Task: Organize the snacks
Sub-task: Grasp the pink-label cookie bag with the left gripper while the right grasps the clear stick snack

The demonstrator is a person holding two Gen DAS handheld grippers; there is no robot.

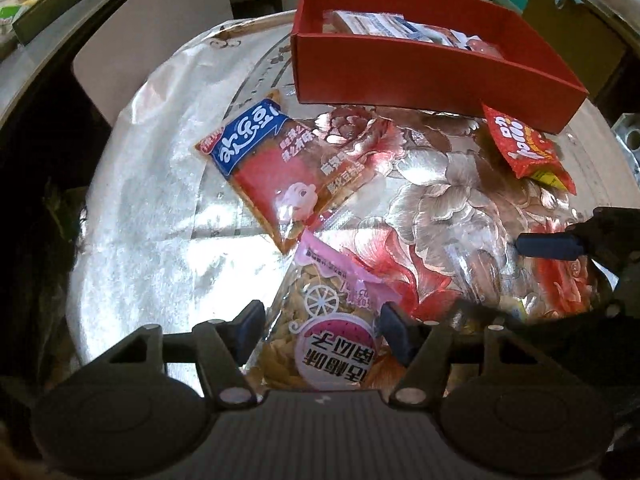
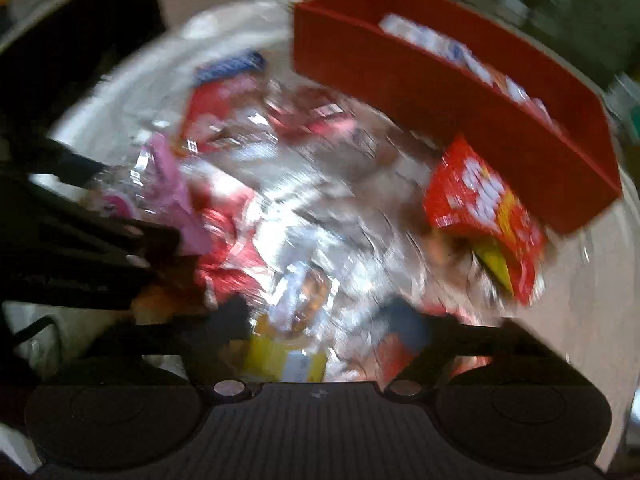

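A red box [image 1: 432, 76] holding several packets stands at the far side of the round table; it also shows in the right wrist view [image 2: 440, 84]. My left gripper [image 1: 320, 332] is open, its fingers on either side of a pink-topped clear seed packet [image 1: 320, 320] lying on the table. A blue-and-red packet [image 1: 272, 168] lies beyond it. A red-and-yellow packet [image 1: 528, 148] lies by the box, also in the right wrist view [image 2: 484, 216]. My right gripper [image 2: 320, 324] is open over a clear packet with a yellow end [image 2: 296, 328]; that view is blurred.
The table wears a shiny floral cloth [image 1: 440, 200]. Its rim curves at left [image 1: 100, 160]. The right gripper's finger [image 1: 548, 246] shows at the left view's right edge. Cardboard boxes and clutter [image 1: 572, 16] stand behind the table.
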